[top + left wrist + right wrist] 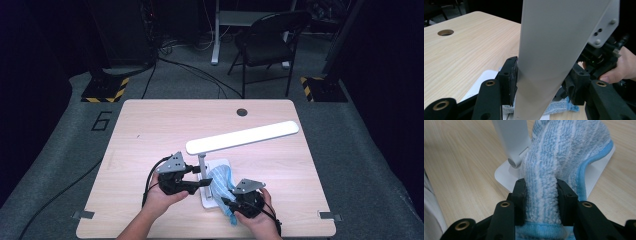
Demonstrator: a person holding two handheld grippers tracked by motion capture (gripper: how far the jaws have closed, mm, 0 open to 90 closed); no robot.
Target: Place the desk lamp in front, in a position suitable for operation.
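A white desk lamp stands near the table's front edge, with its long head bar (pixel 242 136) reaching to the back right over a flat base (pixel 206 199). My left gripper (pixel 202 184) comes in from the left. Its pads sit against both sides of the lamp's flat stem (pixel 549 50), shut on it. A blue-and-white striped cloth (pixel 220 182) lies draped over the base. My right gripper (pixel 541 195) is shut on the near end of the cloth (pixel 564 150), pinching a thick fold between its pads. The stem's hinge (pixel 512 162) is just left of the cloth.
The lamp stands on a light wooden table (pixel 150 130) with a cable hole (pixel 242 112) at the back. A black chair (pixel 270 40) and a desk leg stand on the floor beyond. Cables trail from both grippers toward the front edge.
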